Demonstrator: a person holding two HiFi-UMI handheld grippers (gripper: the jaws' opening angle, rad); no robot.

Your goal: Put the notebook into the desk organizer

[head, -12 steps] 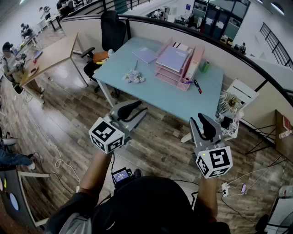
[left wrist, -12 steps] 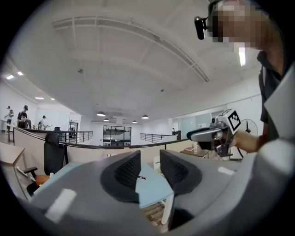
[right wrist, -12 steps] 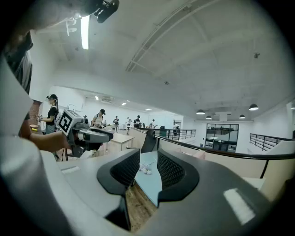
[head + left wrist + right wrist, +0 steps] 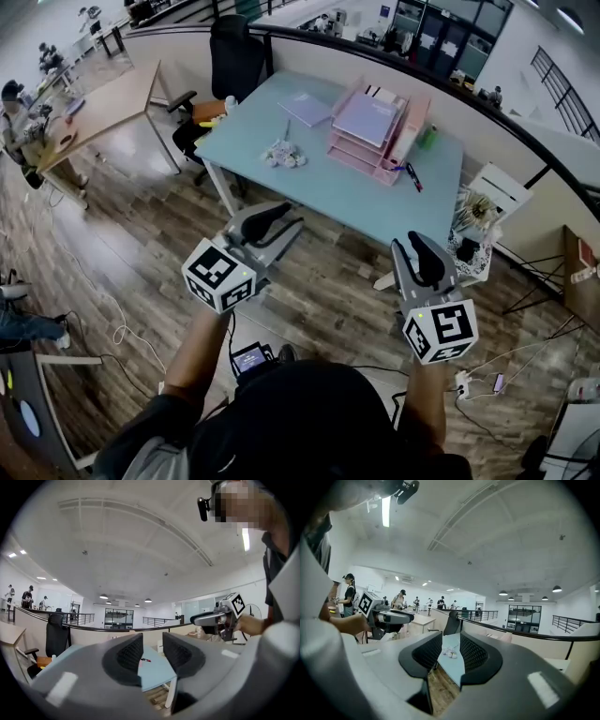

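Since you're standing well back from the table, I'd call this just the approach. Your left gripper and right gripper are both loose, nothing between the jaws. The notebook lies flat just beside the organizer, so step in and reach for its edge.

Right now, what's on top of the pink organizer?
A flat purple notebook-like thing lies on the top tray of the pink organizer. What is in the lower trays is covered.
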